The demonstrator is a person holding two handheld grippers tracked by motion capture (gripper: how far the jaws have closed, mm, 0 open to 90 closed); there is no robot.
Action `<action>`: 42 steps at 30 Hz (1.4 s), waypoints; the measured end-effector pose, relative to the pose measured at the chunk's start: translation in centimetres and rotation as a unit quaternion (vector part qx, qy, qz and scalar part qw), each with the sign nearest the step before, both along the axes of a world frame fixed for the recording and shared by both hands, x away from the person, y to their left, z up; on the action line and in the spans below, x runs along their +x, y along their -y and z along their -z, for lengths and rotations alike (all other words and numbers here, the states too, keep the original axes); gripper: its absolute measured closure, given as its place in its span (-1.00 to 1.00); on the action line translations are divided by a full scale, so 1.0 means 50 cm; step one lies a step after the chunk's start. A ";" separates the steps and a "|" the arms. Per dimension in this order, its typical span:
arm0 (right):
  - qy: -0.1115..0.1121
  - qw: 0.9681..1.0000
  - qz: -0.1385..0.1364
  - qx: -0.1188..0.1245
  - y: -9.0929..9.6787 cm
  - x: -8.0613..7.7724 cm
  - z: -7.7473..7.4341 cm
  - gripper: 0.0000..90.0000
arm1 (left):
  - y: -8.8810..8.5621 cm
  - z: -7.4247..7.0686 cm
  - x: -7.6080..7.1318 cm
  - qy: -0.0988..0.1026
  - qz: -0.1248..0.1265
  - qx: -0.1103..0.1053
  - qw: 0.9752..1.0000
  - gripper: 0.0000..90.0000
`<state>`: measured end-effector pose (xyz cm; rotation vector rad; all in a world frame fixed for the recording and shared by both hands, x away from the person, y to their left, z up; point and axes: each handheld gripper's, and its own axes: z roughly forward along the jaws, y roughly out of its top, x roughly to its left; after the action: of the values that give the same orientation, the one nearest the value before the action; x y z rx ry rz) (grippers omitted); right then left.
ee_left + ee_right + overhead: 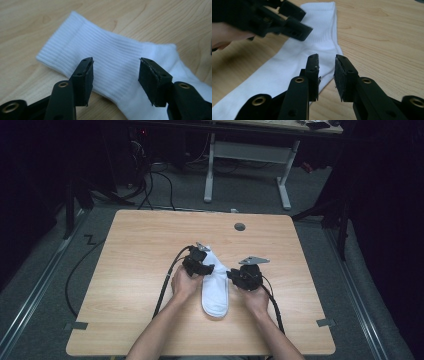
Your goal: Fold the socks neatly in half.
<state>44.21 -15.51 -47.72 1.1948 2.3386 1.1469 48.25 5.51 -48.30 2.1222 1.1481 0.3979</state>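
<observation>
Worktop (pixel 140 270) of pale wood grain fills the scene from above, a round grey grommet (pixel 240 226) set near its far edge and two grey tape tabs (pixel 76 325) at its near corners. White sock (pixel 215 292) lies flat near the middle of the worktop, running from far to near, its ribbed cuff at the far end and the foot toward the person. Two forearms reach in from the near edge. Left gripper (pixel 115 75) hovers over the ribbed cuff part of the sock, its fingers standing well apart with nothing pinched between them. Right gripper (pixel 326 75) sits at the sock's right edge, just beside the fabric, its fingers parted by a narrow gap and not pressing on the cloth. Black cables (pixel 165 285) trail back from both grippers toward the near edge
</observation>
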 end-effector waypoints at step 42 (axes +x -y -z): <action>0.005 0.998 -0.012 -0.068 -0.016 0.004 0.034 0.37 | 0.029 0.010 -0.093 0.010 0.034 -0.011 0.999 -0.08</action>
<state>44.40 -14.71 -49.43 1.1140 2.3871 0.9807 43.60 4.07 -48.80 2.1262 1.0608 0.3734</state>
